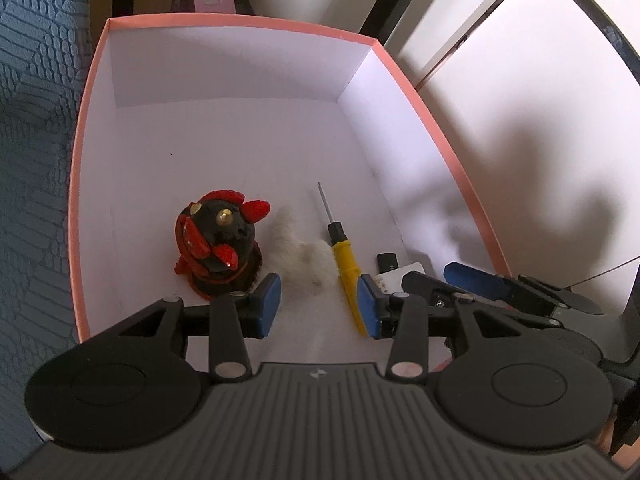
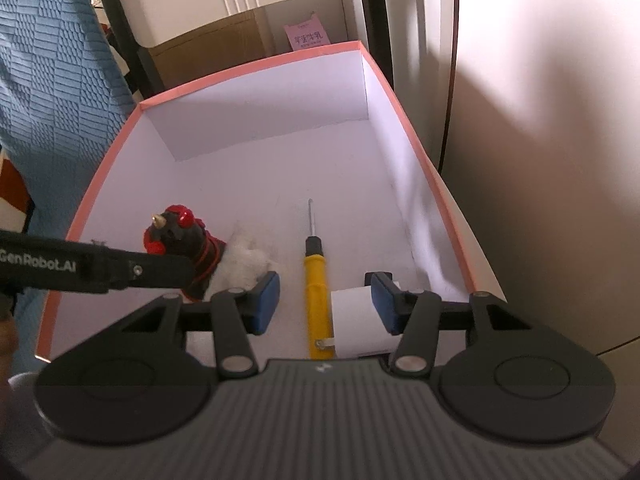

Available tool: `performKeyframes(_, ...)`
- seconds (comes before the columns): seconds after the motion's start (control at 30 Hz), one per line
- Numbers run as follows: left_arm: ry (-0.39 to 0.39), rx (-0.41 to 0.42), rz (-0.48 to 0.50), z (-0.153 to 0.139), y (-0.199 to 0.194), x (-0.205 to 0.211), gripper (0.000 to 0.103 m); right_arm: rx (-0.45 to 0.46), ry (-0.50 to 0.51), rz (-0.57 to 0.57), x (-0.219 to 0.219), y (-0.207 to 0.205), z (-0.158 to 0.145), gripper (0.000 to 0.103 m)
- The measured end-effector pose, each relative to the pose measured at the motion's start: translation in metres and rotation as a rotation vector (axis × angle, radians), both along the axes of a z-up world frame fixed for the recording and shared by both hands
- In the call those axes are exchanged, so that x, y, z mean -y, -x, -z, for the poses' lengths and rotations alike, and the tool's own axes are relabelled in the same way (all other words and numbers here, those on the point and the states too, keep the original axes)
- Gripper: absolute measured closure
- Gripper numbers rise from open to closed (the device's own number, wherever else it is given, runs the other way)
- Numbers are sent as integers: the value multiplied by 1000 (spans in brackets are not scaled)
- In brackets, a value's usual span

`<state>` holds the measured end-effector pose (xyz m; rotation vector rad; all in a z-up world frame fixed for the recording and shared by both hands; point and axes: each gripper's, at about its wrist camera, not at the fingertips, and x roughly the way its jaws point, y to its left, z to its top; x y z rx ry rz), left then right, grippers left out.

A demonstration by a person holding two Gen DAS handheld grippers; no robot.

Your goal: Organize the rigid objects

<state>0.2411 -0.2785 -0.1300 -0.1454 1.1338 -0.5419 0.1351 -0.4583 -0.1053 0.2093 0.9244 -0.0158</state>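
- Left claw (image 1: 317, 307) open and empty, above white fluff (image 1: 308, 260) just left of the yellow screwdriver (image 1: 347, 266).
- Right claw (image 2: 325, 300) open, over a white plug (image 2: 356, 320) just right of the screwdriver.

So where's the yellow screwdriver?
The screwdriver lies flat on the floor of the pink-edged box, tip pointing to the far wall, between the white fluff and a white card, as both wrist views show.
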Motion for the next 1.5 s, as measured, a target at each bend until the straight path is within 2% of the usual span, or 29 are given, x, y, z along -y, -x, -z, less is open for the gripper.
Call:
performKeyframes(0.17, 7, 16, -3, -7, 3, -8, 55, 25, -3, 13, 0, 3, -10, 50)
performKeyframes(0.33, 21, 56, -22, -27, 9, -22, 55, 66, -5, 16, -3, 6, -31, 50)
performKeyframes(0.57, 35, 133, -40, -66, 21, -44, 55, 147, -17, 12, -13, 14, -73, 50)
performKeyframes(0.73, 30, 229, -43, -101, 39, -60, 55, 206, -28, 2, -23, 24, -106, 50)
performKeyframes(0.93, 94, 307, -71, -134, 66, -86, 55, 267, -26, -25, -40, 47, -133, 50)
performKeyframes(1.07, 133, 344, -91, -147, 87, -101, 55, 288, -31, -33, -49, 63, -141, 50)
performKeyframes(1.3, 174, 368, -90, -150, 116, -115, 55, 304, -35, -40, -70, 89, -143, 49)
performKeyframes(1.5, 165, 395, -87, -148, 133, -122, 55, 293, -25, -53, -86, 107, -137, 49)
